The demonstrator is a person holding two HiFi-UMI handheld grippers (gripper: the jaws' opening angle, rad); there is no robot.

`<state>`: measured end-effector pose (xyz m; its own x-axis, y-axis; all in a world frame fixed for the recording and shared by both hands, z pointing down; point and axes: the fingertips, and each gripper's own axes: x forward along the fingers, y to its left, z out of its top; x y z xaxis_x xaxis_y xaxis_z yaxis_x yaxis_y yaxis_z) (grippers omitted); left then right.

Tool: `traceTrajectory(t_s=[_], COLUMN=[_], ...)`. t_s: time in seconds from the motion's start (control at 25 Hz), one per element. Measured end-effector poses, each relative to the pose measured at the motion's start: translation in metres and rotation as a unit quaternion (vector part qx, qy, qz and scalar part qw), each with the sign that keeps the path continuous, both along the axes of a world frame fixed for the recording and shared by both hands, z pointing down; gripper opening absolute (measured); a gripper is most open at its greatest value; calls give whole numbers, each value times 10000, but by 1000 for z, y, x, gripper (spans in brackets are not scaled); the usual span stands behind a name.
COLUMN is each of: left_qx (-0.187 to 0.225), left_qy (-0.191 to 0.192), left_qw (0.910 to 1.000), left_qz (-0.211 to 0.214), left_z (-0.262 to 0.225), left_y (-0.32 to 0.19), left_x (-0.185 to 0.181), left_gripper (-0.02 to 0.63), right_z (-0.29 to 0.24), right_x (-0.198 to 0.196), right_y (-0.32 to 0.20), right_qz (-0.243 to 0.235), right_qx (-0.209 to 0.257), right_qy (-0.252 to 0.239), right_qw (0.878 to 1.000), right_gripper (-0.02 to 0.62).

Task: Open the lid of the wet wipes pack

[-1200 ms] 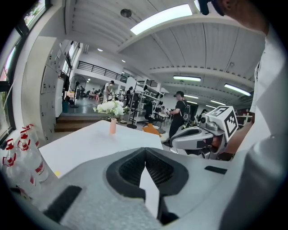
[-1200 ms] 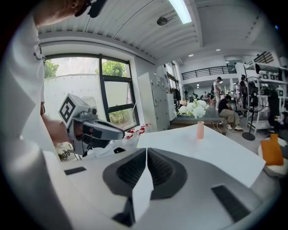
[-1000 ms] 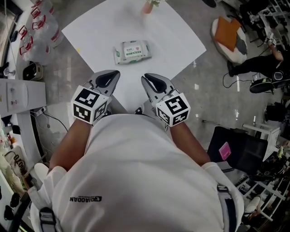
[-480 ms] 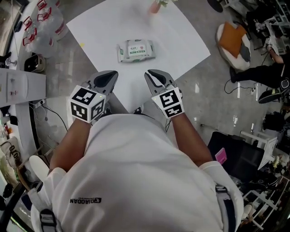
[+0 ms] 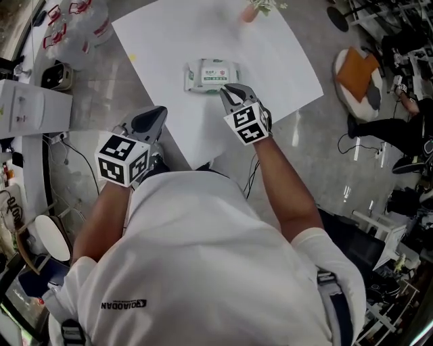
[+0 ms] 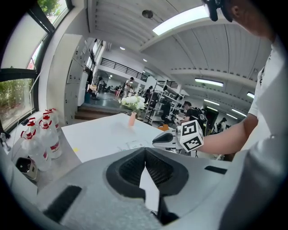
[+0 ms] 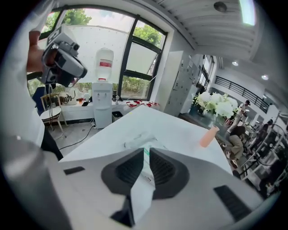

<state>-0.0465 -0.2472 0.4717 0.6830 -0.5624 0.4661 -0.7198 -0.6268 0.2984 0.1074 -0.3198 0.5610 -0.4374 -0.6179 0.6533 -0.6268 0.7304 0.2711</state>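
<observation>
The wet wipes pack, white with green print, lies flat on the white table. My right gripper reaches out over the table, its tips just at the pack's near right edge. In the right gripper view the jaws stand a narrow slit apart, and the pack shows beyond and through the slit with nothing pressed between the pads. My left gripper hangs back off the table's near left edge, its tips touching and holding nothing.
A pink vase with flowers stands at the table's far edge. Several spray bottles and a white appliance are at the left. An orange cushion and a seated person are on the floor at the right.
My right gripper has moved forward and down from beside my body to the pack's near edge, rolling as it went. The left gripper has shifted a little to the left and lower.
</observation>
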Motion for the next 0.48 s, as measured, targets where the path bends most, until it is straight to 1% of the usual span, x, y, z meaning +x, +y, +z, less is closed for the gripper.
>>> traceTrajectory(t_s=[0.24,0.48], left_qx=[-141,-129], left_qy=[-41,-90], left_qw=[9998,9997], left_qz=[-167,-164], left_z=[9,10], left_y=[-1,-9], left_x=[-4,-1], left_gripper=[9,9], right_z=[36,66], right_x=[-6,-6], right_y=[-26,-35], right_qz=[-330,-616], right_qx=[-164,-260], right_qy=[483,1061], right_qw=[9982,9921], right_gripper=[51,61])
